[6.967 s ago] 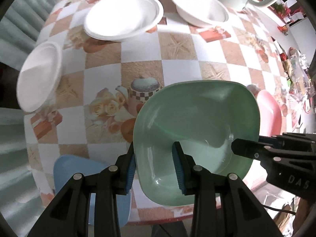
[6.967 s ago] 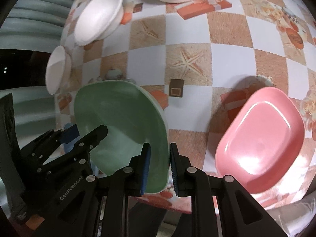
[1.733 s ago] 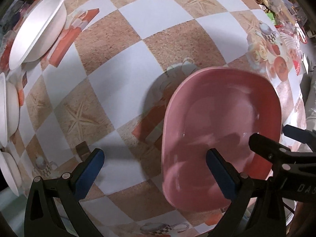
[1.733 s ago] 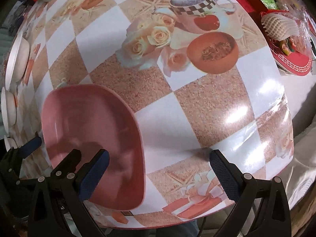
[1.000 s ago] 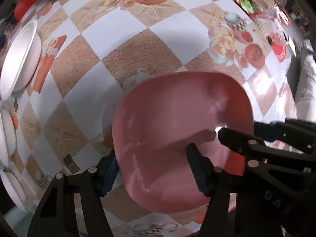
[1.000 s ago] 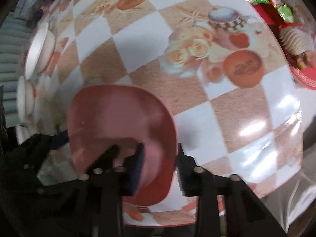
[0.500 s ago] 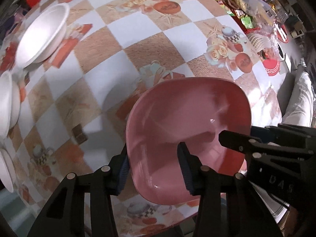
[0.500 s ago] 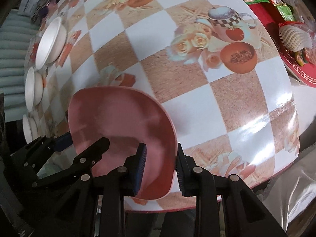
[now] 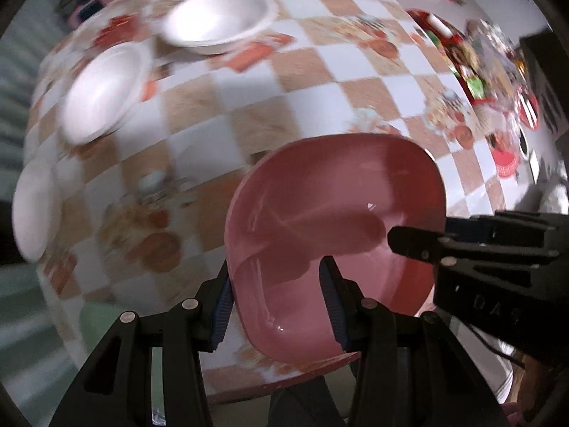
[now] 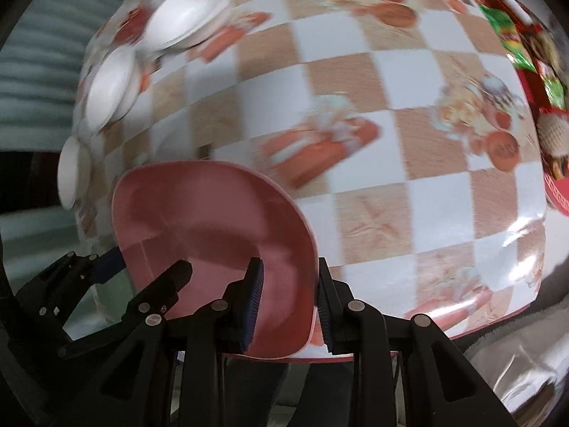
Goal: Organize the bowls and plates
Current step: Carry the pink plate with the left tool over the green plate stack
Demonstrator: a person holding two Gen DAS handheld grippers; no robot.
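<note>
1. Right now I am gripping a pink plate [image 9: 334, 213] with both tools, and it is hanging tilted above the table [image 9: 249, 99] near its front edge.
2. My left gripper [image 9: 275, 291] is clamping the plate's left rim: one blue pad is sitting outside the rim, the other inside the dish, jaws narrowed down onto the wall.
3. My right gripper [image 10: 288, 302] is pinching the opposite rim the same way, jaws close together with the pink edge between the pads.
4. From the left camera, the right tool is reaching in from the right side, its black finger [image 9: 419, 242] lying over the plate's inside.
5. From the right camera, the left tool is showing at lower left, one finger [image 10: 160, 284] over the plate and the other under it.
6. Farther back, three white bowls are sitting along the table's left side: a far bowl [image 9: 217, 21], a middle bowl [image 9: 103, 89] and a near bowl [image 9: 33, 210], each apart from the next.
7. Low at the left edge, something pale green [image 9: 99, 316] is peeking out, too blurred for me to name.
8. Over on the right, a red tray [image 10: 533, 53] of packaged snacks is sitting off the table's far right side.
</note>
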